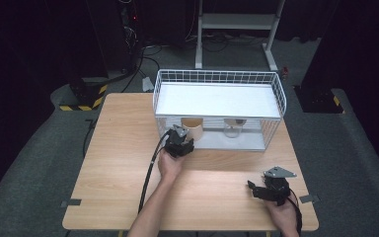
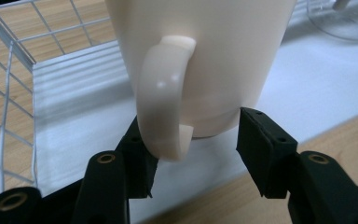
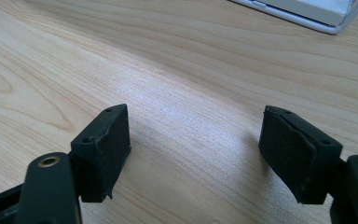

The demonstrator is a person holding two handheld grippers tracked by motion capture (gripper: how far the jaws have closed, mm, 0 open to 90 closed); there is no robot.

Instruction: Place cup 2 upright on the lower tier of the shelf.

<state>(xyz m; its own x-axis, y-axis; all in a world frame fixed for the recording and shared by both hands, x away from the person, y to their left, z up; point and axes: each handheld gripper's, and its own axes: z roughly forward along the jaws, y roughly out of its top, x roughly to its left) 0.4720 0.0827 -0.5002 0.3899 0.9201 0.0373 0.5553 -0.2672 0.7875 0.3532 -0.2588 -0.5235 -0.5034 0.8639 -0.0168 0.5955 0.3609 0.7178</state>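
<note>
Left gripper view: glossy cream mug [image 2: 205,56], curved handle.

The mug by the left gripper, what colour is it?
Cream, plain with no pattern; the mug shows best in the left gripper view.

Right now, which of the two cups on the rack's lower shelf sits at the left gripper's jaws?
The cream ceramic mug, handle toward the left gripper. The clear glass cup stands farther right.
</note>
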